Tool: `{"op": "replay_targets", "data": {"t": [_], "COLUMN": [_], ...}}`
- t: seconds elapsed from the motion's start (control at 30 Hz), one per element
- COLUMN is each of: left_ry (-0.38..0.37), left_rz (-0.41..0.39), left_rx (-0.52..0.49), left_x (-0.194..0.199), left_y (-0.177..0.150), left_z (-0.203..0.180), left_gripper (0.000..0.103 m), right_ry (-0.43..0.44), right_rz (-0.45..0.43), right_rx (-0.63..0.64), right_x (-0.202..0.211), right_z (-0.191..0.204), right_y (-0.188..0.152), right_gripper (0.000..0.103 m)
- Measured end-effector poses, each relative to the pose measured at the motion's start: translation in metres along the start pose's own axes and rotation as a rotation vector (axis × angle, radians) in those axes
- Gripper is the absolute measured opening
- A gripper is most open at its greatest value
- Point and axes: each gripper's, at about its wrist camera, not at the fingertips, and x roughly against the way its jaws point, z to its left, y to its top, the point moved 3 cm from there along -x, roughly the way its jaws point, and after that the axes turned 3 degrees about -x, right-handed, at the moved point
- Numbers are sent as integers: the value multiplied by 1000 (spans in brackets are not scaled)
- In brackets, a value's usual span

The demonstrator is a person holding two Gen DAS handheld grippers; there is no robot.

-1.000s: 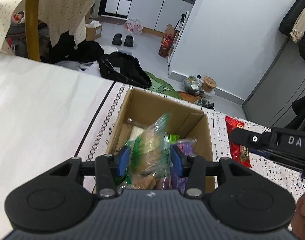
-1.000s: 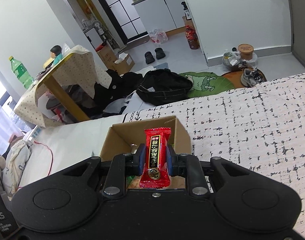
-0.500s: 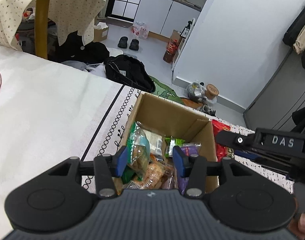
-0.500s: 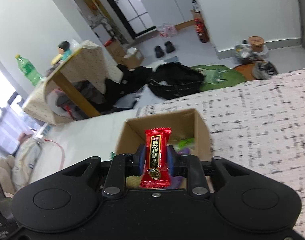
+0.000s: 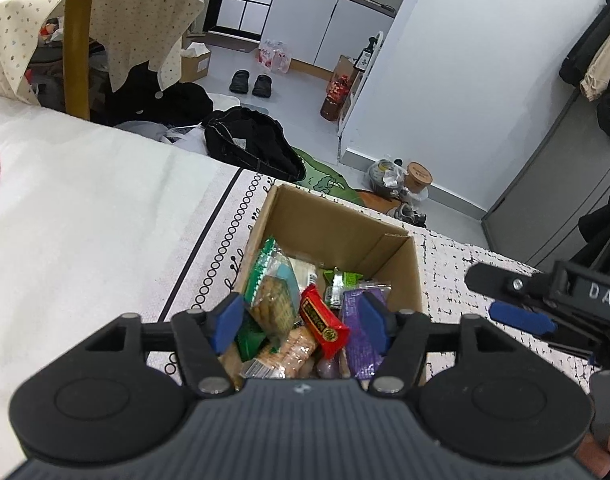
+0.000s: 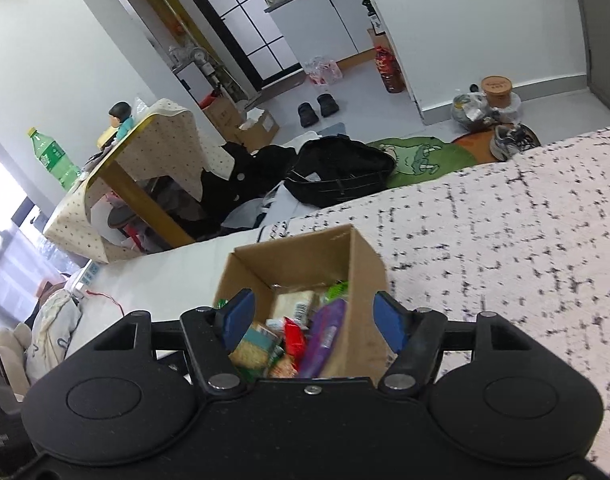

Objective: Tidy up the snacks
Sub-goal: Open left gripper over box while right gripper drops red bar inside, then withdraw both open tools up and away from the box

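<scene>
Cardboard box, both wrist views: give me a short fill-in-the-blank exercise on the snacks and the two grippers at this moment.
1. The red snack packet lies inside the ____ box.
2. The packet right of the red one is ____ in colour.
3. The left gripper holds ____ between its opening jaws.
4. The right gripper's pads are ____ in colour.

Missing words: cardboard; purple; nothing; blue

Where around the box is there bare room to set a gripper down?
Bare: the plain white cover left of the cardboard box, and the speckled cover right of it. Crowded: the box itself, packed with snacks like the red packet, and the floor beyond.
</scene>
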Motion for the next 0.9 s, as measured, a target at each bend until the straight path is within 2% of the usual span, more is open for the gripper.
{"op": "replay_targets", "data": {"t": [0.3, 0.53, 0.67, 0.83, 0.9], "left_ry": [19, 21, 42, 27, 25], "left_rz": [-1, 19, 13, -1, -4], "left_rx": [-42, -84, -105, -140, -153], "left_x": [21, 35, 45, 61, 67], "left_y": [-2, -2, -5, -7, -8], "left_z": [-13, -22, -28, -40, -45], "left_gripper": [75, 76, 85, 97, 98], "right_ry": [-7, -13, -22, -35, -41], "right_rz": [27, 12, -2, -25, -33], "right_rx": [28, 72, 71, 71, 69], "right_x": [28, 58, 75, 97, 106], "right_z": [-12, -19, -27, -39, -44], "right_y": [-2, 1, 4, 4, 4], "right_gripper": [70, 82, 88, 97, 100]}}
